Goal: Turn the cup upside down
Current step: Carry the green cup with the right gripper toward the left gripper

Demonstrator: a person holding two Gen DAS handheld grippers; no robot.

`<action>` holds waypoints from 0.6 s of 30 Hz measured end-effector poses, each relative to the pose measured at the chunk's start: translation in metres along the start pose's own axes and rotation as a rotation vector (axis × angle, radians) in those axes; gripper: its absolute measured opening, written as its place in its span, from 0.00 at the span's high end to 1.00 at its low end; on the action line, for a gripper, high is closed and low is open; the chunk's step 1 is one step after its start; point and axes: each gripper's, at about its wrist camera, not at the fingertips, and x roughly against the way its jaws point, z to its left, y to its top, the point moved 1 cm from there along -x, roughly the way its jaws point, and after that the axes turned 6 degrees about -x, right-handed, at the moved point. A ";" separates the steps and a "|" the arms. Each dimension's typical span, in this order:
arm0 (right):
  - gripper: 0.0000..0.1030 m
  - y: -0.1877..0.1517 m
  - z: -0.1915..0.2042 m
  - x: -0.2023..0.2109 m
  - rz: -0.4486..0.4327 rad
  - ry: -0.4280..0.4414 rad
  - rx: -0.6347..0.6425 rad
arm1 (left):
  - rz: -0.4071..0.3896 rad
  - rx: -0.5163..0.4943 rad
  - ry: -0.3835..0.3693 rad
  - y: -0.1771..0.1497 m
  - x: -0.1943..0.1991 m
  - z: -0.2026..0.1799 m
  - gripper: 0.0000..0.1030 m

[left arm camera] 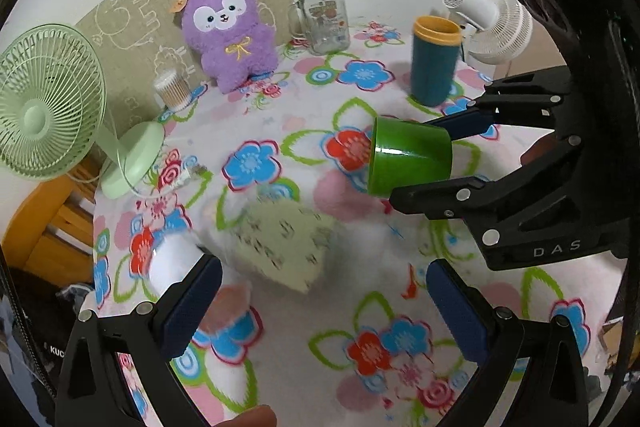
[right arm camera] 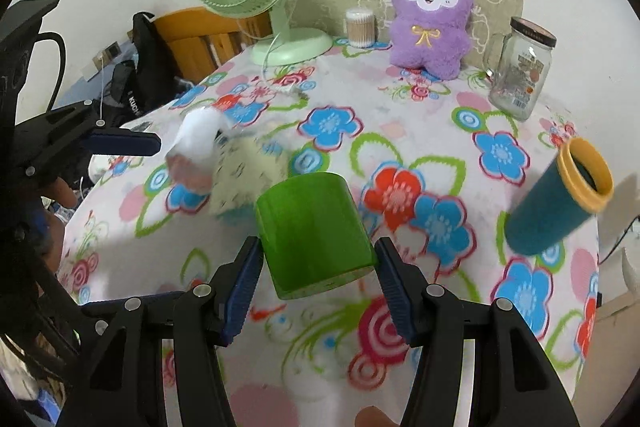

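Observation:
A green plastic cup [right arm camera: 316, 235] is held between the fingers of my right gripper [right arm camera: 318, 275], lifted above the flowered tablecloth. In the left wrist view the same cup [left arm camera: 408, 157] lies on its side in the air, one end pointing left, with the right gripper [left arm camera: 420, 163] shut on it from the right. My left gripper [left arm camera: 324, 303] is open and empty, low over the cloth near a pale green sponge [left arm camera: 284, 247]. A teal cup with a yellow rim [left arm camera: 434, 61] stands upright at the back right.
A green desk fan [left arm camera: 52, 103], a purple plush toy [left arm camera: 230, 31], a cotton-swab box [left arm camera: 172, 89], a glass jar mug [left arm camera: 324, 15] and a white fan [left arm camera: 492, 21] line the back. The table edge drops off at the left, with a wooden chair [left arm camera: 44, 223] beyond.

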 end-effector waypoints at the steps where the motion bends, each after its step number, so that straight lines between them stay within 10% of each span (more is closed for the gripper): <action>1: 0.42 -0.006 0.003 0.003 0.001 -0.001 -0.001 | 0.000 0.001 0.000 -0.003 0.003 -0.004 0.00; 18: 0.42 -0.116 0.040 0.039 -0.011 -0.109 -0.064 | 0.012 0.136 -0.052 -0.086 0.029 -0.068 0.00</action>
